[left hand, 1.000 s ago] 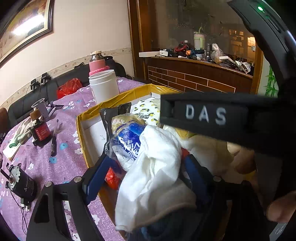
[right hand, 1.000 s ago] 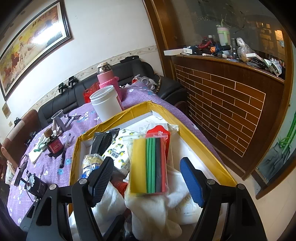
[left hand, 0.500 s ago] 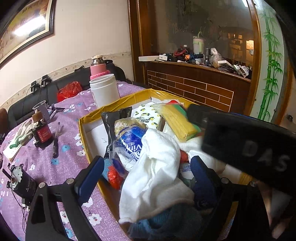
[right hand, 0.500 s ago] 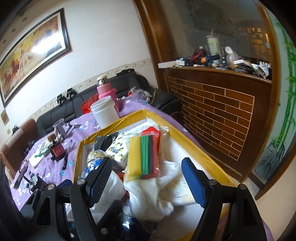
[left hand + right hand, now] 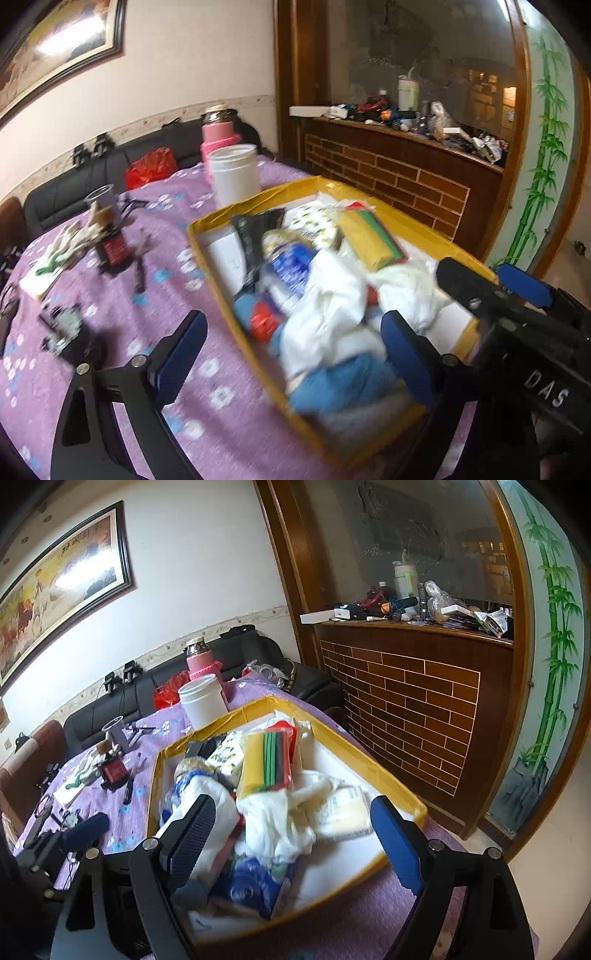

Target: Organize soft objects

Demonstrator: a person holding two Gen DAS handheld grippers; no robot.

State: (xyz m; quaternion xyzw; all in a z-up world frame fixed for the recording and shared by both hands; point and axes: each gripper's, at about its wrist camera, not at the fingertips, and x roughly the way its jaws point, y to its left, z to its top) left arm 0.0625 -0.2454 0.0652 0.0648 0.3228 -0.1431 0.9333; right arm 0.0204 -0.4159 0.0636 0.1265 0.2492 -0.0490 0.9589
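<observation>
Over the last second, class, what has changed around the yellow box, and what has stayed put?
Both grippers, left and right, have pulled back from the box, open and empty. The white cloth that lay between the left gripper's fingers is now clear of them. The pack of coloured sponges stayed put.

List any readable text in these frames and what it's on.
"DAS": white letters on the right claw's black body, seen from the left wrist camera.
Painting: gold characters along its top, too small to read.
Blue packet in the yellow box: print too blurred to read.
</observation>
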